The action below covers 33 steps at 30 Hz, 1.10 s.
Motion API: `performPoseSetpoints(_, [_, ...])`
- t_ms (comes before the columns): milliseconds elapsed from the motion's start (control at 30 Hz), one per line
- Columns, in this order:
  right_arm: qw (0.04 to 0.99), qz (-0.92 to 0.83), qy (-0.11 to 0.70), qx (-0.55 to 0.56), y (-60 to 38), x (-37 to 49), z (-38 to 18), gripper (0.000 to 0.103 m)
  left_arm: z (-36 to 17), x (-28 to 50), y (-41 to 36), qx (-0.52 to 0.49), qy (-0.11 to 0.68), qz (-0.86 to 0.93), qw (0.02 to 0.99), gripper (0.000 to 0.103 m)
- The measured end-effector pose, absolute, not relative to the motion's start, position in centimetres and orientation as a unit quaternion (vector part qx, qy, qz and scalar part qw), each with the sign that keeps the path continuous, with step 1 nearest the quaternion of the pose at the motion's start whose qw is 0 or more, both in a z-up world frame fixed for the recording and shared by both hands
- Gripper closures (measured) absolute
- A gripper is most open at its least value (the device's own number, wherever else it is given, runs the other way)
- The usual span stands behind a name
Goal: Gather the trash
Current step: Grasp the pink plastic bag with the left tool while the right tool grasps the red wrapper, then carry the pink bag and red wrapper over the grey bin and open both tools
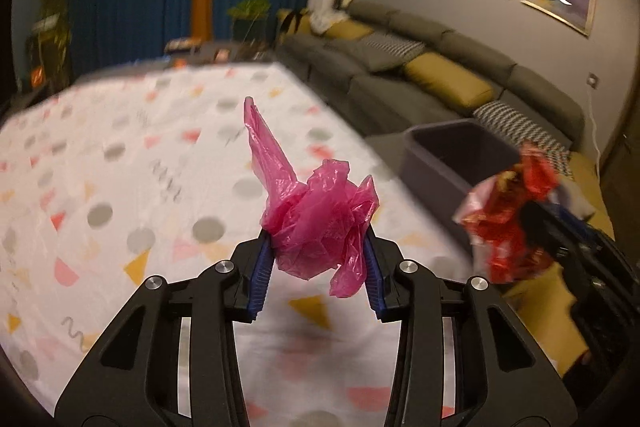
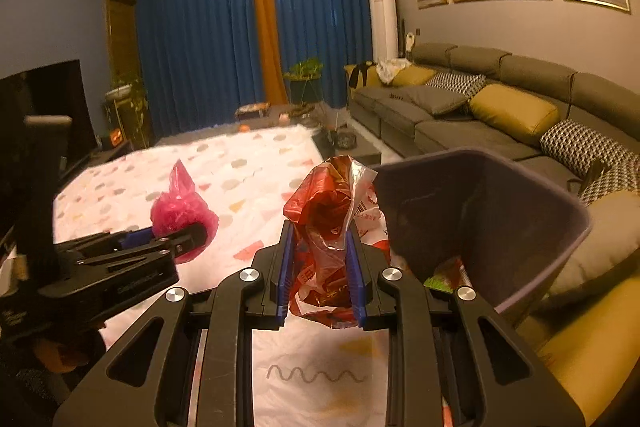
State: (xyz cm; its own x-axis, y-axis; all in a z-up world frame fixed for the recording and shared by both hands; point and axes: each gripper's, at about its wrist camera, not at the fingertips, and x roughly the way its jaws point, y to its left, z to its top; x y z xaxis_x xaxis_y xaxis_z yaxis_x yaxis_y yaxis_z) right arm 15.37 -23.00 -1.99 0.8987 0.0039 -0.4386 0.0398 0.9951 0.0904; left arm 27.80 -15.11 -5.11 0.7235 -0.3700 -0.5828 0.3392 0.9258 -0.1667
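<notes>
Beside the wrapper-holding grey bin [image 2: 480, 219], right claw [image 2: 320, 259] pinches a red wrapper [image 2: 332, 223], left claw [image 1: 318, 247] a pink bag [image 1: 316, 223].

Thin crinkled glossy plastic: pink bag [image 1: 316, 223], red wrapper [image 2: 332, 227]; matt bin [image 2: 480, 211]

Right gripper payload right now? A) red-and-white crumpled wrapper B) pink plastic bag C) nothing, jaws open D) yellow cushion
A: the right gripper is clamped on the red-and-white crumpled wrapper beside the grey bin; the pink plastic bag sits in the left gripper.
</notes>
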Motion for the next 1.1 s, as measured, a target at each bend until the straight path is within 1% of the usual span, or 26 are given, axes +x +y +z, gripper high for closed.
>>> performPoseSetpoints(200, [0.98,-0.026,0.19,0.054,-24.9,13.0,0.4,0.078,-1.6,24.8,-17.7,-0.008,0.277,-0.212,0.937,0.065])
performPoseSetpoints(467, [0.983,-0.055,0.167,0.059,-28.0,10.8,2.1,0.078,0.4,23.2,-21.0,-0.003,0.254,-0.239,0.937,0.064])
performPoseSetpoints(767, [0.979,-0.088,0.166,0.072,-31.0,11.3,1.7,0.078,0.9,24.5,-25.3,-0.002,0.242,-0.269,0.932,0.064])
performPoseSetpoints(1100, [0.977,-0.101,0.169,0.078,-31.7,12.5,0.7,0.078,0.0,26.4,-28.3,0.009,0.242,-0.291,0.926,0.063])
